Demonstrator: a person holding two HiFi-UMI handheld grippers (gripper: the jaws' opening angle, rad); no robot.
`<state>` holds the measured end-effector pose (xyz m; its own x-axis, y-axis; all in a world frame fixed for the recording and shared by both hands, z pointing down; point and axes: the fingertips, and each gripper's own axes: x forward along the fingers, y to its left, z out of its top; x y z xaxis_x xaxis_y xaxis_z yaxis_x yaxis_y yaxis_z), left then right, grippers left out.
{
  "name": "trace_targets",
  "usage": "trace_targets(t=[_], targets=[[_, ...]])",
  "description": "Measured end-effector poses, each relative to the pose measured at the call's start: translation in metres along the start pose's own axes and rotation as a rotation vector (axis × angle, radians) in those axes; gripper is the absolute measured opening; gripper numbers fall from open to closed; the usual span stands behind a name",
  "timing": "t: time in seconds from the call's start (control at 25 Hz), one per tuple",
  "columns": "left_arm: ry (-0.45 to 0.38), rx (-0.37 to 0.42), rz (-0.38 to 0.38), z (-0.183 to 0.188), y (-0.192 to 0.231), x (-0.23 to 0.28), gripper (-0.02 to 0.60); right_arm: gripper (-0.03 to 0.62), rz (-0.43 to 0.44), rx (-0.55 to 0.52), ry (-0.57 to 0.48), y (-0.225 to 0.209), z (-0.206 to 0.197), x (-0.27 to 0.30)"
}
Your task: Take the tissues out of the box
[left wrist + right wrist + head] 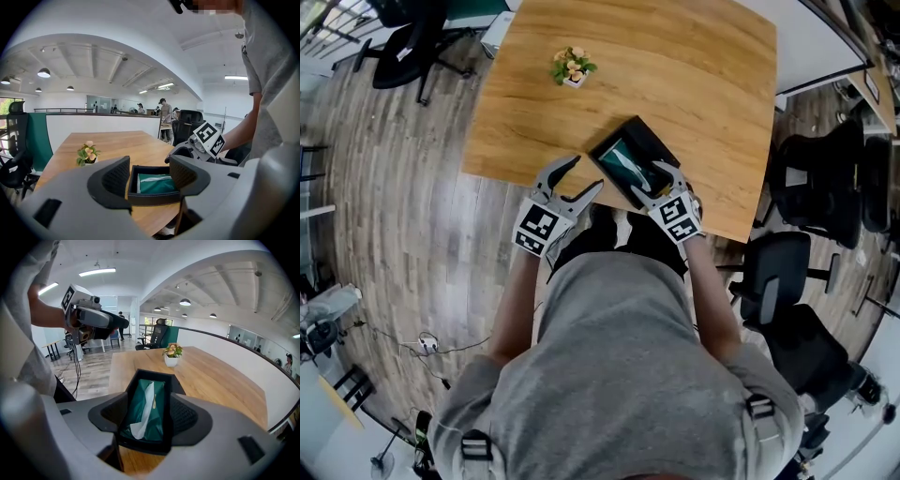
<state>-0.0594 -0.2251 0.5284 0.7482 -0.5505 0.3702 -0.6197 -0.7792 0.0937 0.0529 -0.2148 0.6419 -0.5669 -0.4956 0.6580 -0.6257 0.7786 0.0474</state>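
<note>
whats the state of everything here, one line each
black rectangular box: open-topped, flat on the wooden table
green tissue pack: inside the box
white tissue: sticking out of the pack, not gripped
small potted flower plant: upright on the table
left gripper: open, nothing gripped
right gripper: open over the box, nothing gripped

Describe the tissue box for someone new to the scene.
On the wooden table, look at the edge nearest the person, away from the potted plant. The tissue box is the black open tray holding a green pack with a white tissue poking out.
</note>
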Motion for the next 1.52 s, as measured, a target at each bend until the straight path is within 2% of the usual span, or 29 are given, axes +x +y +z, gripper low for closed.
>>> trace_targets(t=[0.16, 0.32, 0.4, 0.56, 0.8, 1.2, 1.28, 1.4, 1.52], targets=[[0.012, 0.003, -0.021, -0.001, -0.001, 0.009, 0.265, 0.275, 0.036, -0.007, 0.039, 0.002, -0.008, 0.01], [0.033, 0.0, -0.037, -0.004, -0.002, 0.012, 0.265, 0.273, 0.037, -0.002, 0.067, -0.002, -0.013, 0.019], [0.047, 0.001, -0.046, -0.009, -0.003, 0.014, 0.267, 0.233, 0.036, 0.008, 0.071, -0.003, -0.014, 0.023], [0.076, -0.003, -0.053, -0.022, -0.005, 0.02, 0.268, 0.249, 0.043, 0.028, 0.092, -0.003, -0.023, 0.032], [0.101, -0.014, -0.045, -0.034, -0.004, 0.024, 0.268, 0.235, 0.029, 0.003, 0.156, 0.001, -0.03, 0.041], [0.092, -0.036, -0.037, -0.034, -0.003, 0.032, 0.268, 0.232, 0.02, 0.057, 0.242, -0.003, -0.035, 0.048], [0.092, -0.036, -0.037, -0.034, -0.002, 0.035, 0.268, 0.215, 0.021, 0.043, 0.265, -0.003, -0.037, 0.05], [0.094, -0.039, -0.042, -0.034, -0.003, 0.038, 0.268, 0.156, 0.042, -0.008, 0.293, -0.002, -0.042, 0.05], [0.1, -0.044, -0.044, -0.036, -0.003, 0.038, 0.268, 0.106, 0.073, -0.015, 0.304, -0.001, -0.043, 0.049]])
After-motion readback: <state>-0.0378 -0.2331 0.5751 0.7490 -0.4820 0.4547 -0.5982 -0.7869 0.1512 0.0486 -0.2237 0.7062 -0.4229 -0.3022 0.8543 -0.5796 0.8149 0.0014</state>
